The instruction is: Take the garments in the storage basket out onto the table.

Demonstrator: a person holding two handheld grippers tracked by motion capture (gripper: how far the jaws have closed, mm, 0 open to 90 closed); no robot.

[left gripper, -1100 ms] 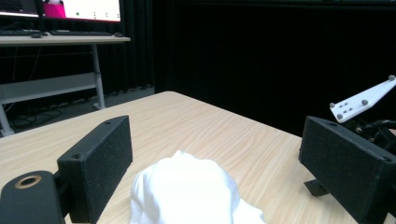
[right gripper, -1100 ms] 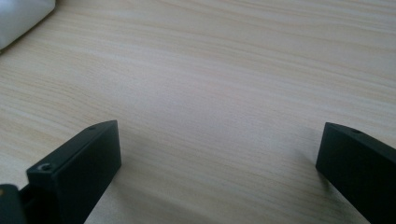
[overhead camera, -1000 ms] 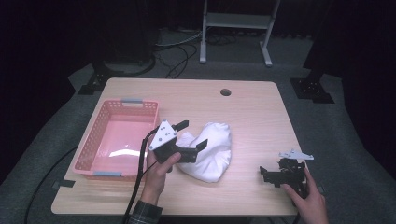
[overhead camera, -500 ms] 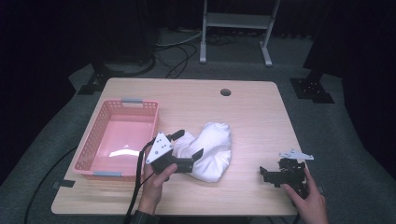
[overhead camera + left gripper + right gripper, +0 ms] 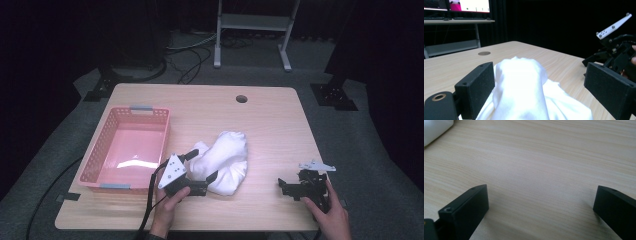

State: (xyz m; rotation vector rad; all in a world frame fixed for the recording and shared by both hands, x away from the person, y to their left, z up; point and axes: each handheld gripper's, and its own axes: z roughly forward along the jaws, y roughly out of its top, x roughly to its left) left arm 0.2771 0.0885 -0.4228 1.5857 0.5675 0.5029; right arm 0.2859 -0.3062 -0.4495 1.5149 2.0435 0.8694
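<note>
**Left gripper straddles the white cloth, right gripper waits at the table's edge**

In the high view, a crumpled white cloth (image 5: 226, 161) lies a little below the centre of the frame on the wooden table (image 5: 210, 107), just right of a pink basket (image 5: 105, 150) that sits at the left side of the table. The left gripper (image 5: 201, 166), held in a hand (image 5: 167, 210) coming up from the bottom edge, is at the cloth's lower left end. Its jaws are spread wide, one on either side of that end of the cloth, and they have not closed on it. In the left gripper view the cloth (image 5: 524, 92) bulges up in the lower centre of the frame between the two black jaws; the left one lies right against the fabric, the right one stands clear of it.

The right gripper (image 5: 287, 187) rests low at the lower right of the high view, well apart from the cloth, with a hand (image 5: 332, 217) behind it. In the right gripper view its jaws are wide apart over bare wood and hold nothing; a corner of the cloth (image 5: 435, 128) shows at the upper left.

A small round hole (image 5: 241, 98) sits near the table's far edge.
</note>
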